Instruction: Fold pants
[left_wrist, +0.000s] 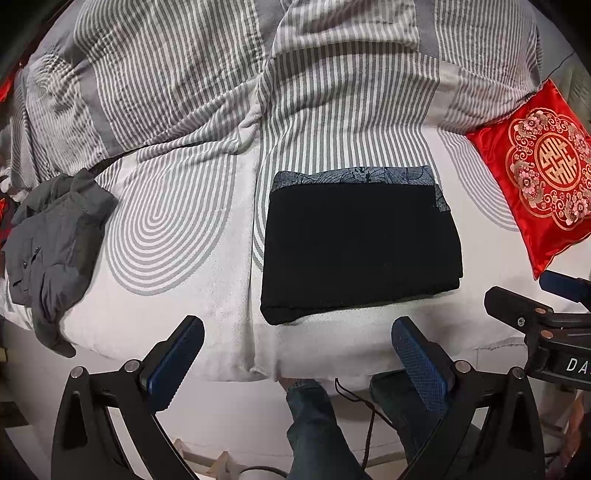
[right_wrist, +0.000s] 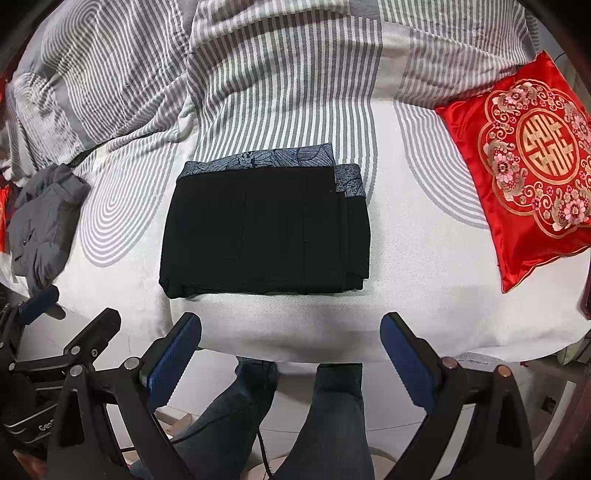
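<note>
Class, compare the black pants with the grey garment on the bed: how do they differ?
The black pants with a blue patterned band lie folded in a flat, neat rectangle; the grey garment lies crumpled. The pants sit mid-bed before both open grippers; the grey garment hangs off the left edge. Both rest on the striped bedding, untouched.

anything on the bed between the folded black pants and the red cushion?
No, just bare white sheet with a few grey stripes between the pants and the cushion. Clearest in the right wrist view; the left wrist view agrees.

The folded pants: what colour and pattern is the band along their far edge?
Blue-grey band with a dark leafy print; clearest in the right wrist view.
</note>
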